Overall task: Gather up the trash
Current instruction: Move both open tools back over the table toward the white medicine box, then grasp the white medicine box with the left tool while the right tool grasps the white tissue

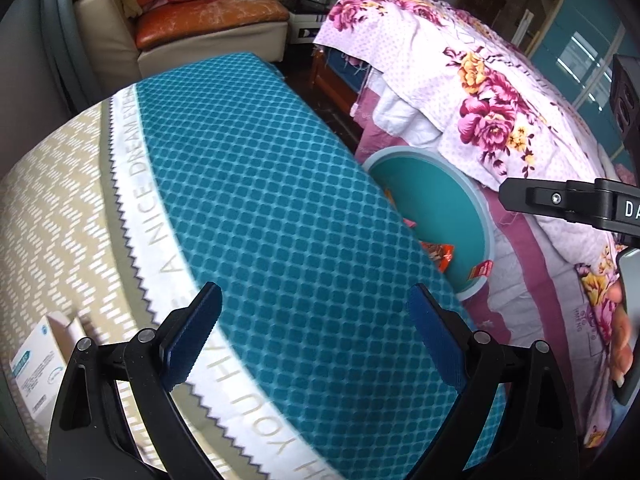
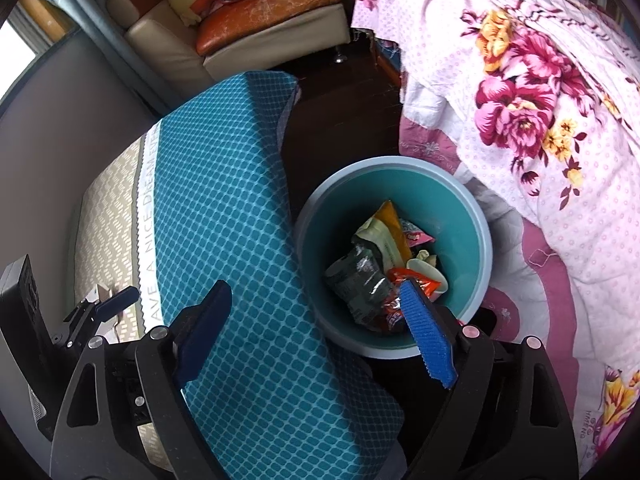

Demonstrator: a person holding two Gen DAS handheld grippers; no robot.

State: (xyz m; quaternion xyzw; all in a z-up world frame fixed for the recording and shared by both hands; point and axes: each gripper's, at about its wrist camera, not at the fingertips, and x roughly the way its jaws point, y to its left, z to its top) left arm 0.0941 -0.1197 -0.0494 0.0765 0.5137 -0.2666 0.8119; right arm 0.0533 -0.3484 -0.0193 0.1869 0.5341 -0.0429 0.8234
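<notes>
A round teal bin (image 2: 460,216) stands on the dark floor between the mattress and the bed. It holds several crumpled snack wrappers (image 2: 372,276). My right gripper (image 2: 316,320) hangs open above the bin's near-left rim, nothing between its blue pads. In the left wrist view the mattress edge hides most of the bin (image 1: 432,200), and an orange wrapper (image 1: 440,254) shows inside. My left gripper (image 1: 314,332) is open and empty over the teal mattress side (image 1: 260,200). A small white carton (image 1: 40,360) lies on the mattress top, left of that gripper's left finger.
A bed with a pink floral quilt (image 2: 540,100) crowds the bin from the right. A cream sofa with an orange cushion (image 2: 264,4) stands at the back. A strip of dark floor (image 2: 340,92) runs between the mattress and the bed. The right gripper's black body (image 1: 568,200) shows at the right edge.
</notes>
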